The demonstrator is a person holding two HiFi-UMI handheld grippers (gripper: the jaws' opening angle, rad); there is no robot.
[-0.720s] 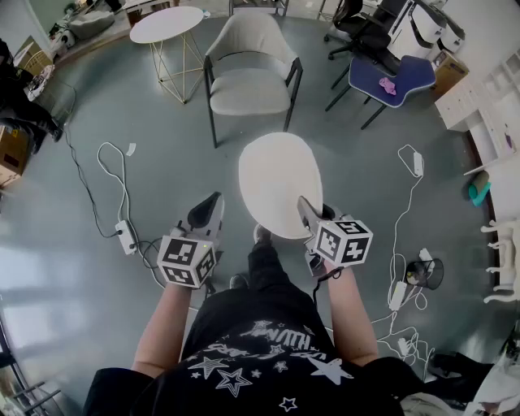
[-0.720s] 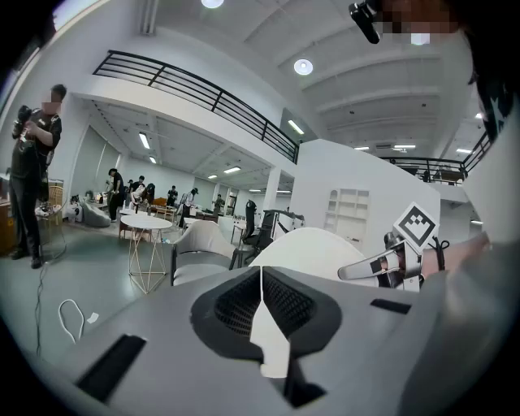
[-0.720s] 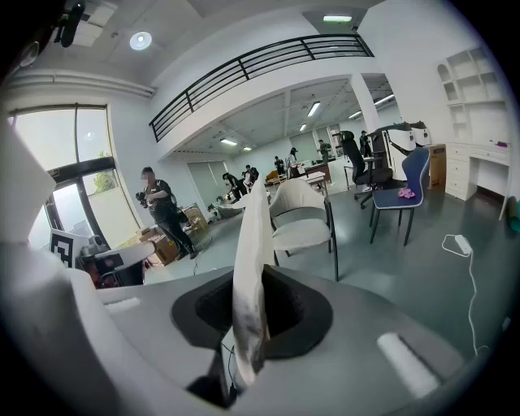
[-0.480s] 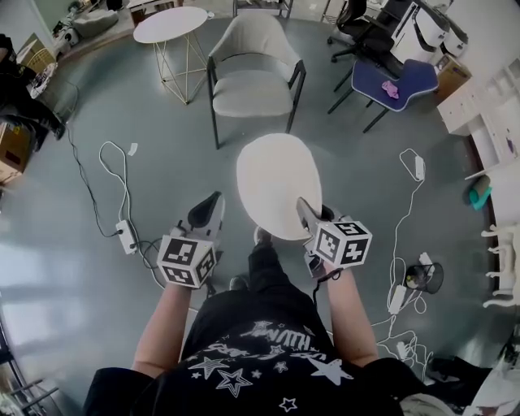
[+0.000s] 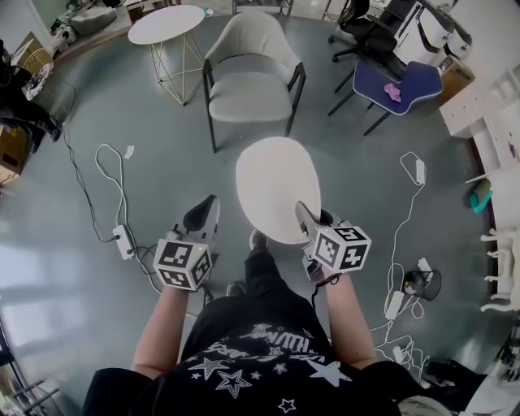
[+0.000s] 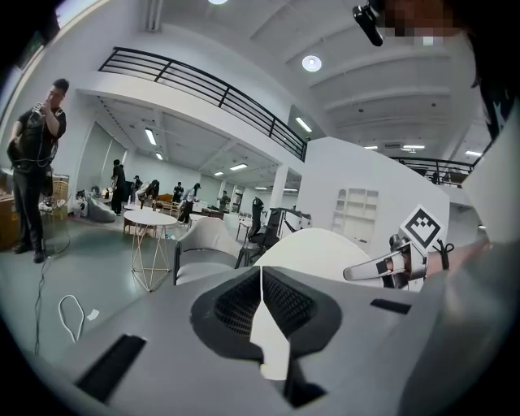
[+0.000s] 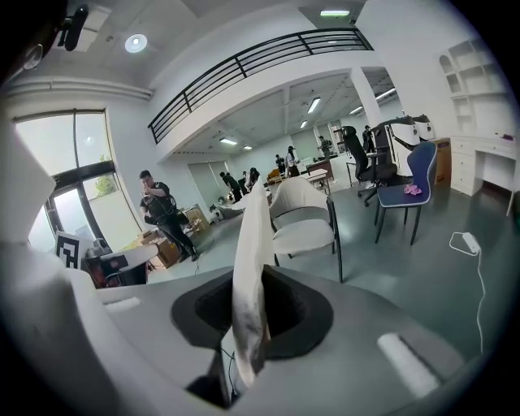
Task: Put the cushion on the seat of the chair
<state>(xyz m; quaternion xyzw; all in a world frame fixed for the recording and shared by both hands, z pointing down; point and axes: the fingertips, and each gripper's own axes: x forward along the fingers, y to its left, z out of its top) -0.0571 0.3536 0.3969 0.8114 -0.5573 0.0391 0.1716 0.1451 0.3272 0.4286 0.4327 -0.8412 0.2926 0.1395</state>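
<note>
The white round cushion (image 5: 276,187) hangs in front of me, edge-on in the right gripper view (image 7: 248,268). My right gripper (image 5: 305,213) is shut on its near rim (image 7: 250,321). The light grey armchair (image 5: 248,97) stands ahead on the floor with a bare seat (image 7: 305,234), apart from the cushion. My left gripper (image 5: 203,215) is held level with the right one, left of the cushion, its jaws shut together on nothing (image 6: 262,296). The left gripper view also shows the cushion (image 6: 317,252) and the chair (image 6: 199,252).
A round white side table (image 5: 166,24) stands left of the chair. A blue chair (image 5: 394,81) and a dark office chair (image 5: 366,32) stand to its right. Cables and a power strip (image 5: 122,240) lie on the floor left, more cables (image 5: 398,244) right. People (image 6: 32,162) stand farther off.
Hardly anything differs: the cushion stays in the right gripper and both grippers sit slightly lower in the head view.
</note>
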